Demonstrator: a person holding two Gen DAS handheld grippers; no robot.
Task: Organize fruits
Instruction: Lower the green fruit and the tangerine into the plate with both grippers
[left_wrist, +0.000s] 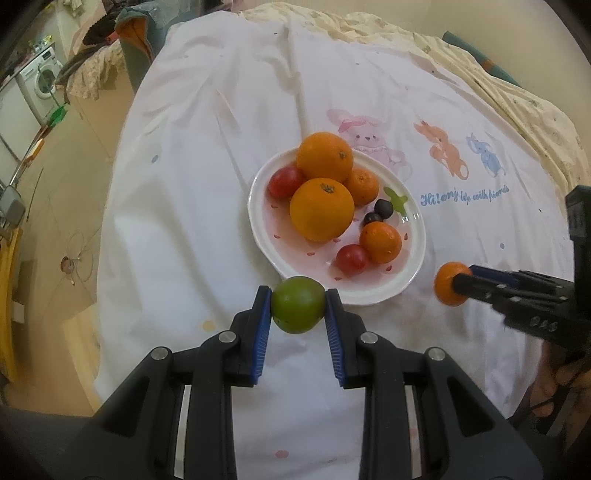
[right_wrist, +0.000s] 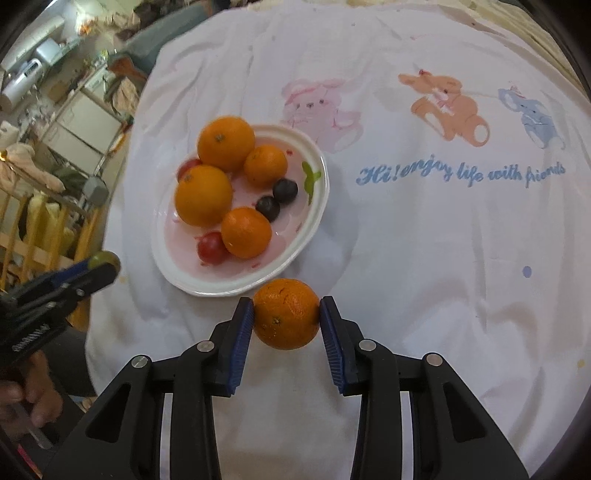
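Observation:
A white plate (left_wrist: 373, 295) (right_wrist: 184, 280) on the white cloth holds two big oranges (left_wrist: 321, 208) (right_wrist: 203, 195), two small mandarins (left_wrist: 380, 238) (right_wrist: 245, 232), two red tomatoes (left_wrist: 352, 258) (right_wrist: 212, 248) and two dark grapes (left_wrist: 384, 209) (right_wrist: 284, 190). My left gripper (left_wrist: 298, 306) is shut on a green fruit (left_wrist: 298, 304) just in front of the plate's near rim; it also shows in the right wrist view (right_wrist: 105, 260). My right gripper (right_wrist: 286, 314) is shut on a small mandarin (right_wrist: 286, 314), near the plate's right rim; the mandarin also shows in the left wrist view (left_wrist: 448, 282).
The cloth (left_wrist: 207, 206) has cartoon animals (right_wrist: 447, 107) and blue lettering (right_wrist: 461, 173) to the right of the plate. The table edge drops to the floor at the left (left_wrist: 74, 229). A washing machine (left_wrist: 38, 83) and clutter stand far left.

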